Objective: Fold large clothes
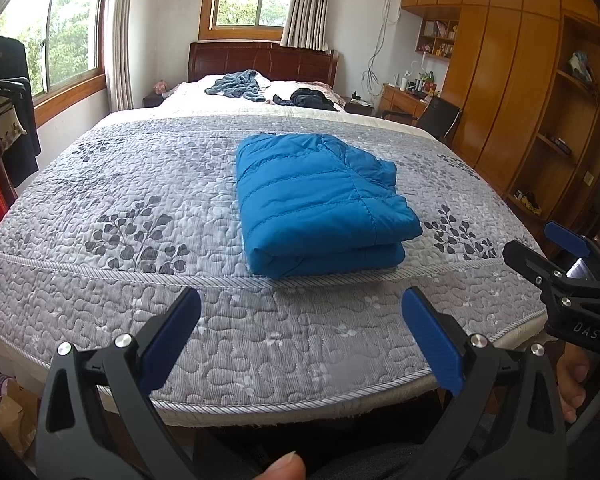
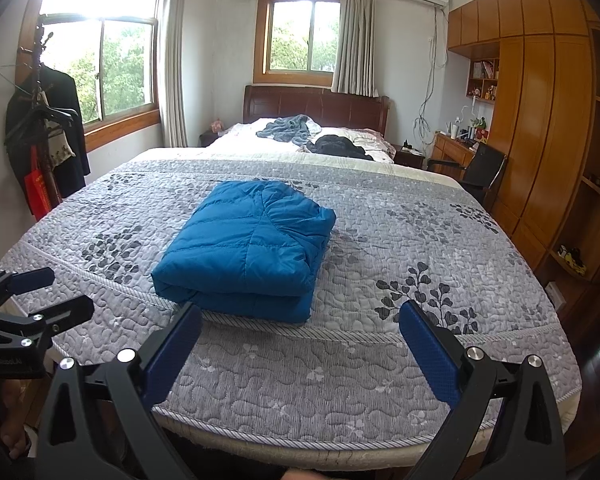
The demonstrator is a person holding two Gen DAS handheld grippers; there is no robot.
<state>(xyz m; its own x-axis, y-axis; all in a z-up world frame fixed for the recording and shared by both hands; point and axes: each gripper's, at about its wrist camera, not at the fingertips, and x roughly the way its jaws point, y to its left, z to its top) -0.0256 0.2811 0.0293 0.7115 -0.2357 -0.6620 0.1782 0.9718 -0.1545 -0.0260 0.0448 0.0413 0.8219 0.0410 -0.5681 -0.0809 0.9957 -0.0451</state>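
The blue puffer jacket [image 1: 320, 204] lies folded into a compact rectangle on the quilted bed [image 1: 140, 208], near its foot. We hold our left tool [image 1: 300, 332] spread wide and empty, likewise our right tool [image 2: 300, 336], both short of the jacket. We judge folding essentially finished.

Bare quilt [image 1: 140, 184] around folded jacket [image 1: 320, 204]

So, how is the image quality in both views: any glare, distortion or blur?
Left wrist view: the side window is blown out with flare at the top left corner; fisheye bends the quilted bedspread edges; the folded blue jacket is sharp. Right wrist view: the same window glares white, the wardrobe curves, corners are dark.
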